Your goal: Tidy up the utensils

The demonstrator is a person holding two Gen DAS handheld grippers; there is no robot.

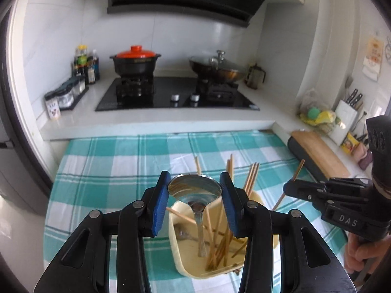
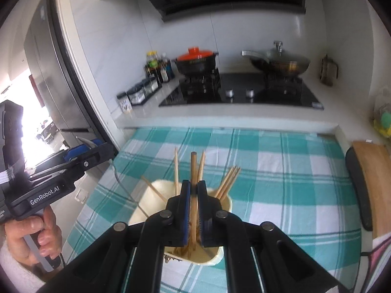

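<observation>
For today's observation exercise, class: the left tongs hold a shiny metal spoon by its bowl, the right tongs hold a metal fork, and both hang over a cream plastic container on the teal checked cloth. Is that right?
One detail is wrong. The right tongs are shut on a wooden chopstick, not a fork, as the right wrist view shows. The rest stands: the left tongs hold the shiny metal spoon over the cream plastic container on the teal checked cloth.

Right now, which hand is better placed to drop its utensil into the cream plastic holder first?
Probably right: the right gripper holds a wooden chopstick upright over the cream plastic holder.
</observation>
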